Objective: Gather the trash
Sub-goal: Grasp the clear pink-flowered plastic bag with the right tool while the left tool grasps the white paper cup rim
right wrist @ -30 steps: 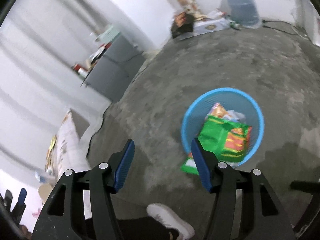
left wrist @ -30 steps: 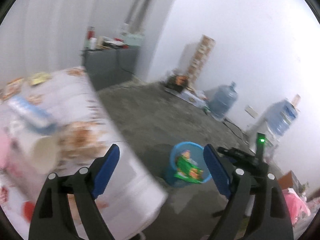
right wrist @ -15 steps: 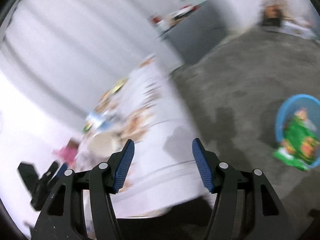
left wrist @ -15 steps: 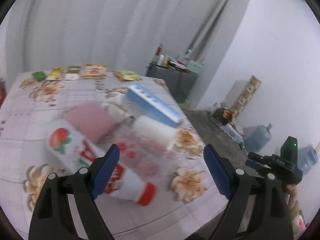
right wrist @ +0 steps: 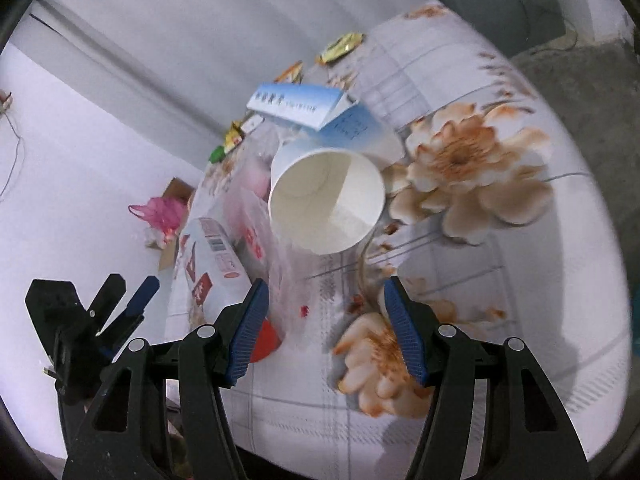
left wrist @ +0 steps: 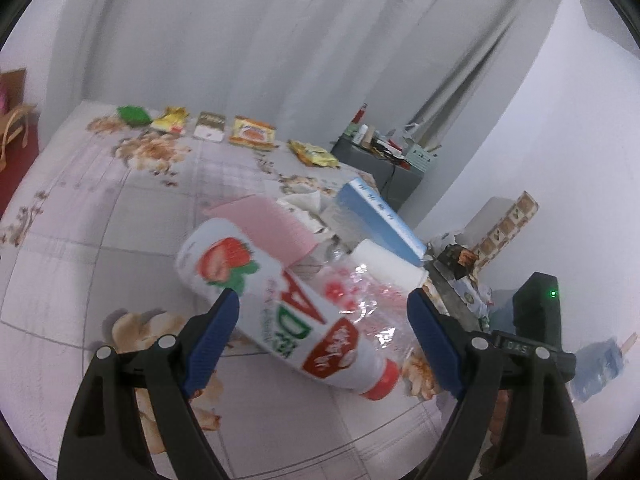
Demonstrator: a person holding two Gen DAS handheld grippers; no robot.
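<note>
A pile of trash lies on the floral tablecloth point(left wrist: 80, 248). A white strawberry-drink bottle point(left wrist: 280, 308) with a red cap lies on its side, just beyond my open left gripper point(left wrist: 324, 328). Beside it are a clear plastic wrapper point(left wrist: 360, 296), a pink packet point(left wrist: 272, 224), a blue-and-white box point(left wrist: 380, 216) and a white paper cup point(left wrist: 388, 264). In the right wrist view the cup point(right wrist: 326, 200) lies with its mouth toward me, beyond my open, empty right gripper point(right wrist: 324, 320). The bottle point(right wrist: 212, 264) and box point(right wrist: 300, 104) show there too.
Several snack packets point(left wrist: 252, 136) lie in a row along the table's far edge. A grey cabinet point(left wrist: 380, 164) with clutter stands past the table. Water jugs point(left wrist: 596, 364) stand on the floor at right. The left gripper point(right wrist: 120, 312) shows at the lower left of the right wrist view.
Both grippers have swung from the blue bin on the floor back to the table. The left one has closed in on the strawberry bottle, the right one on the paper cup. Both stay open.
</note>
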